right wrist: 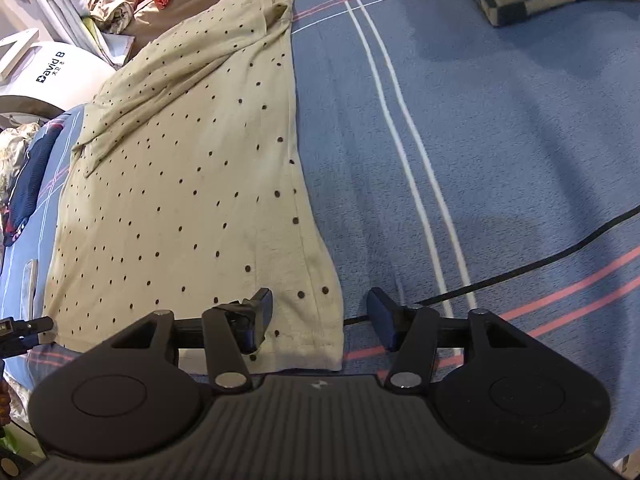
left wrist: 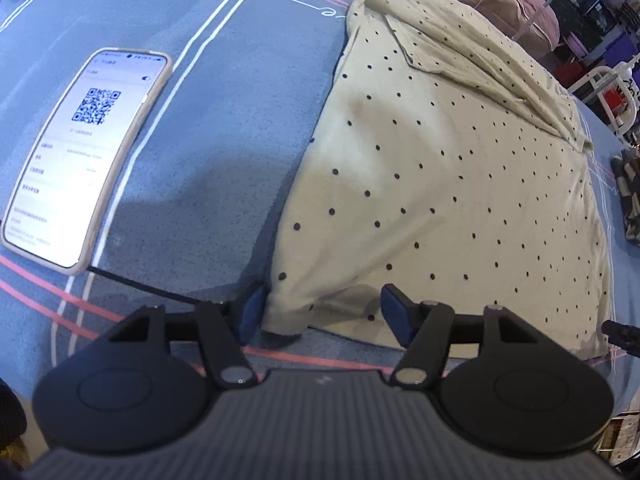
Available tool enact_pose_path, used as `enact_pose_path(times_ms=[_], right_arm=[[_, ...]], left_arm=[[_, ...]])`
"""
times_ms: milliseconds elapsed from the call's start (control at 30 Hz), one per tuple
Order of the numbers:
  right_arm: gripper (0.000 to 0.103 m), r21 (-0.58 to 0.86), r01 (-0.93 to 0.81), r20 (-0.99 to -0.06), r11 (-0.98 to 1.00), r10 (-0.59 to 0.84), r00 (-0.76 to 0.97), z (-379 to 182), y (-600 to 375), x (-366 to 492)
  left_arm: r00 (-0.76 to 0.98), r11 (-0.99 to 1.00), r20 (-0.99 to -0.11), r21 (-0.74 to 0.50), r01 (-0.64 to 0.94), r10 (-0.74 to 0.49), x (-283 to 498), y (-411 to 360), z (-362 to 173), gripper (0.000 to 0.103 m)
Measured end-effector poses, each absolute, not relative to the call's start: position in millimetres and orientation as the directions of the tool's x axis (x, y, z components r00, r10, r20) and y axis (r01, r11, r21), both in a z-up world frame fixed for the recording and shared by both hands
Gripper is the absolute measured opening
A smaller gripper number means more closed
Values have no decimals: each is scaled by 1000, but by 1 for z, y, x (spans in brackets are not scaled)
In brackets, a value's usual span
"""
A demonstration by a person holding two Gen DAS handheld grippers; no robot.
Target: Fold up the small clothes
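Straddling the near corners of the cream polka-dot garment point(left wrist: 440, 184) spread on the blue bedsheet point(left wrist: 224, 128), my left gripper point(left wrist: 320, 312) and right gripper point(right wrist: 320, 316) stand open, pads unclamped.

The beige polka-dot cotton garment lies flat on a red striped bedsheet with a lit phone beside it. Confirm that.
Wrong colour: the bedsheet is blue with white and pink stripes, as the left wrist view shows. The beige polka-dot garment does lie on it, the lit phone beside it.

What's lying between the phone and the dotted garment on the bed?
Left wrist view: only bare blue bedsheet with its white stripes separates the phone from the polka-dot garment; a black cable runs nearer the camera.
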State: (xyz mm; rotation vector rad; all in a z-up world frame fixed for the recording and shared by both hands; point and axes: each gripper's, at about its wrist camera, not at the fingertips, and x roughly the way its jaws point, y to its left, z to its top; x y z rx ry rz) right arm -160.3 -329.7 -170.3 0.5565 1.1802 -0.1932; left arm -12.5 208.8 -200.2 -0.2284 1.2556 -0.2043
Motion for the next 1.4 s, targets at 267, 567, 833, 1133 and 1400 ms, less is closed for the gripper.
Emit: enact_pose_path(times_ms=[267,567,833,1133,1400], right_arm=[[21,379,394,-905,837,247,347,-177,-320,-157],[13,491,400,-838,774,295,458,-141,-333,-136],[13,601,429,-754,674,300,585,-131,-384,-28],[13,544,394,-756,741,228,613,-131,-426,109],[13,546,461,-773,699,208,600,-154,-450,162]], left_arm=[[290,934,-905,-347,-83,-310,-11,224,-205,5],[370,931,-868,-365,-23,-332,35,208,-165,5],[465,929,-816,-368,39,-343,174,174,-144,5],[543,952,-786,-292,93,-294,311,121,-132,5],[521,957,-807,-282,73,-278,379,93,-151,5]])
